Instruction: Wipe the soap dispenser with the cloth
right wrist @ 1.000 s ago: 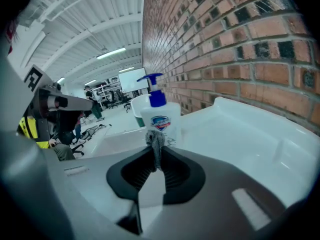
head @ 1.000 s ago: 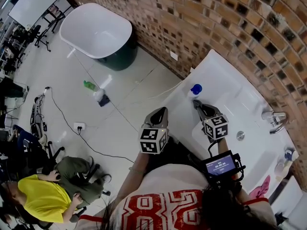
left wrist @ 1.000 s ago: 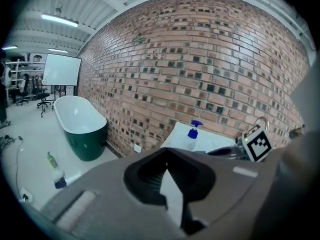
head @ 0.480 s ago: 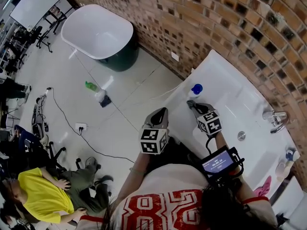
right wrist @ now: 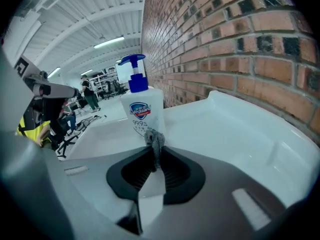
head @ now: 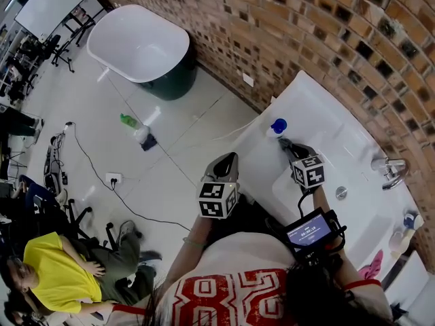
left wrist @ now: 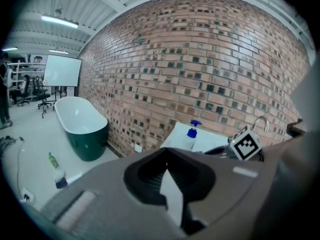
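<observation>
The soap dispenser (head: 276, 127), a white bottle with a blue pump, stands at the left corner of the white sink (head: 353, 145). My right gripper (head: 285, 143) is just below it, shut on a small grey cloth. In the right gripper view the cloth (right wrist: 155, 140) bunches out of the right gripper (right wrist: 156, 153) and sits against the lower front of the soap dispenser (right wrist: 141, 109). My left gripper (head: 228, 158) hangs over the floor left of the sink, shut and holding nothing. The left gripper (left wrist: 170, 171) looks toward the soap dispenser (left wrist: 190, 134).
A brick wall (head: 326, 39) runs behind the sink, with a faucet (head: 389, 168) at the right. A white and green bathtub (head: 139, 46) stands far left. A green bottle (head: 128, 121) and cables lie on the floor. A person in yellow (head: 58, 277) sits at the lower left.
My right gripper with the cloth has shifted right and up, closer to the soap dispenser, after swinging left half a second ago. The left gripper has stayed put.
</observation>
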Motion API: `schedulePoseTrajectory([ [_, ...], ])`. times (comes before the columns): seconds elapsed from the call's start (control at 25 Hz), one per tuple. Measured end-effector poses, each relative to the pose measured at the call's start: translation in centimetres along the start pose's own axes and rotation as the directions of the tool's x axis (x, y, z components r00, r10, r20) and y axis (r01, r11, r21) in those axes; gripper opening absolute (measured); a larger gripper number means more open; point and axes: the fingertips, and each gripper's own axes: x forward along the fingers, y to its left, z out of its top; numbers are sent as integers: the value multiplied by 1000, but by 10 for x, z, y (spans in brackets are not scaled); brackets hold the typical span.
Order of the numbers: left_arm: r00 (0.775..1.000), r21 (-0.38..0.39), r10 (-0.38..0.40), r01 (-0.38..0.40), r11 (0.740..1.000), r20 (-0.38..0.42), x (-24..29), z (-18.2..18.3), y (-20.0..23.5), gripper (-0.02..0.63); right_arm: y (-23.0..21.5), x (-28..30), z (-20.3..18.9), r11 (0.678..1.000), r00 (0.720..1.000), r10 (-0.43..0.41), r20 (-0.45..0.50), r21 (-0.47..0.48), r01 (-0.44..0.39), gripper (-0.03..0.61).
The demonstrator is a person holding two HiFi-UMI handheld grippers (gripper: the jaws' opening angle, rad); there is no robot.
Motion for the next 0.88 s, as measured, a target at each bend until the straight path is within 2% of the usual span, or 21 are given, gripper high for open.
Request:
schedulePoseTrajectory([
  [0.16,1000,2,-1,1,1000,-3,0,0,0,3,-7,-2,1,999,1000,-15,10,35,14,48],
  [0.36,1000,2,1,-1,1000,-2,0,0,-1,3,-10,-9,5,999,999,-25,22,21,24,48],
  [0.56,1000,-2,9,-9,1000,0,-1,0,3,3,-30,-42,38,993,986,-96,133,87,85,48],
  [0.68,1000,1,2,-2,1000,-5,0,-1,1,3,-35,-60,71,992,976,-72,206,121,47,48],
  [0.76,1000,6,-8,8,1000,-11,0,-2,-2,3,-34,-67,88,995,974,-41,223,96,20,47],
  [0.88,1000,12,-17,18,1000,-19,1,-3,-4,3,-34,-63,98,1000,981,-9,193,-3,10,48],
])
